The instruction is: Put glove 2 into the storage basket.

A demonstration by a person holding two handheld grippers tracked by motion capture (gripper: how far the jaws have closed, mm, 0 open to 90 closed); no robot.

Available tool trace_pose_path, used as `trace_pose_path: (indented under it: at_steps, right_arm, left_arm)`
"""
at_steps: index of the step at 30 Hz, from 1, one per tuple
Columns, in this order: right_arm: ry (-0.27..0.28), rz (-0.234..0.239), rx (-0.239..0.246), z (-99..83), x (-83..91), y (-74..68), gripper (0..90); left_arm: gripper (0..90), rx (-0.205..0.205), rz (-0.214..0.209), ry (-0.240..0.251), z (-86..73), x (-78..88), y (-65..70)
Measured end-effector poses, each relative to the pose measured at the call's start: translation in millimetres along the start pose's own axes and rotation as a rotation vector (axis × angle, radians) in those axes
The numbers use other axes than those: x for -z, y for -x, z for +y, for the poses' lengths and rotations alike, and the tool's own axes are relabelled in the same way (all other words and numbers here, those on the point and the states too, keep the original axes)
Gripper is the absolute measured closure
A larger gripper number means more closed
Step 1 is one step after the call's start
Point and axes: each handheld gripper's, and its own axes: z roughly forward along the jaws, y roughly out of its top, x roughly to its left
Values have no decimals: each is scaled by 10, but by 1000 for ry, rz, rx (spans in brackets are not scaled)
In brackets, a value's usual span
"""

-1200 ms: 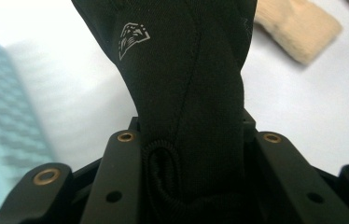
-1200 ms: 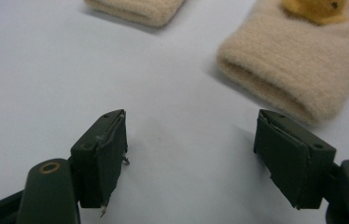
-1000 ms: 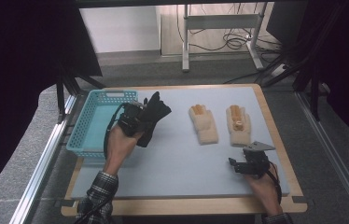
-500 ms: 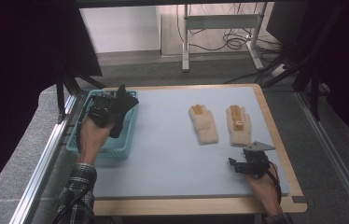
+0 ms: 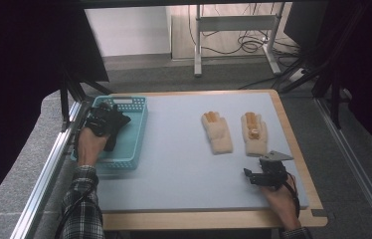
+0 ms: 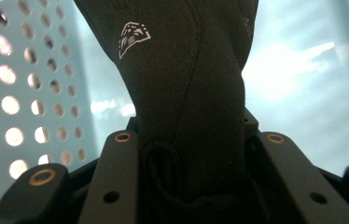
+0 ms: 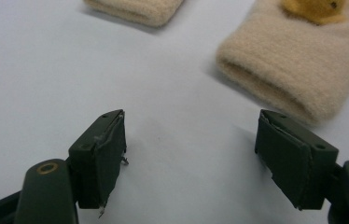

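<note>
Two tongs: the left tongs (image 5: pixel 105 121) are clamped on a black glove (image 5: pixel 110 125); the right tongs (image 7: pixel 189 158) stand wide apart with nothing between them.
Landmark: the blue basket (image 5: pixel 137 130), at the left edge of the desk (image 5: pixel 174 164).
Black glove: pinched at its cuff (image 6: pixel 182 154), it hangs over the basket's inside; the left gripper view shows the holed basket wall just behind it, and whether it touches the floor of the basket cannot be told.
Change: a second ago the left hand (image 5: pixel 89 145) held the glove over the desk just right of the basket; half a second ago it was over the basket's near part; now it is lower and farther left, over the basket's middle.
Left tongs' grip: the jaws press the fabric from both sides, so the glove is not yet let go.
Right tongs: resting on the desk well to the right of the basket, unmoved, just in front of the right cream mitten (image 7: pixel 298 70).
Cream mittens: the other one (image 5: pixel 217 132) lies between the basket and the right one, flat on the desk.
Meaning: carrying looks done; likely next is opening the left tongs to drop the glove in.
</note>
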Motion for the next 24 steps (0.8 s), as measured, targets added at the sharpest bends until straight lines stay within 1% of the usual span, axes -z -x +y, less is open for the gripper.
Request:
trace_pose_path:
  at_steps: [1,2,3,4,5,7,9,10,11,12,13,14,16,20,22,24]
  right_arm:
    - [0,0,0,0,0,0,240]
    - [0,0,0,0,-1,0,240]
    - [0,0,0,0,-1,0,240]
    - [0,0,0,0,0,0,240]
    - [0,1,0,0,0,1,239]
    - [0,1,0,0,0,1,239]
    - [0,0,0,0,-1,0,239]
    - [0,1,0,0,0,1,239]
    - [0,1,0,0,0,1,239]
    - [0,1,0,0,0,1,239]
    - [0,1,0,0,0,1,239]
    - [0,0,0,0,-1,0,238]
    - [0,0,0,0,-1,0,238]
    - [-1,-1,0,0,-1,-1,235]
    - [-1,-1,0,0,0,0,234]
    - [-1,-2,0,0,-1,0,233]
  left_arm:
    - [651,0,0,0,0,0,0]
    - [650,10,30,-23,8,-52,-30]
    - [649,10,30,-23,8,-52,-30]
    - [646,22,54,-49,11,-90,-61]
    - [644,25,63,-59,10,-108,-73]
    - [636,20,67,-68,5,-136,-86]
    - [606,18,73,-68,2,-148,-87]
    - [572,8,87,-66,-5,-168,-89]
    - [516,3,96,-67,-9,-176,-91]
    - [434,3,112,-67,-14,-190,-91]
    - [359,3,114,-66,-21,-195,-95]
    - [307,4,105,-70,-29,-191,-104]
    - [233,12,78,-63,-51,-176,-125]
    - [123,28,27,-39,-89,-113,-148]
    - [97,29,24,-20,-104,-62,-151]
    - [77,35,4,0,-119,-13,-163]
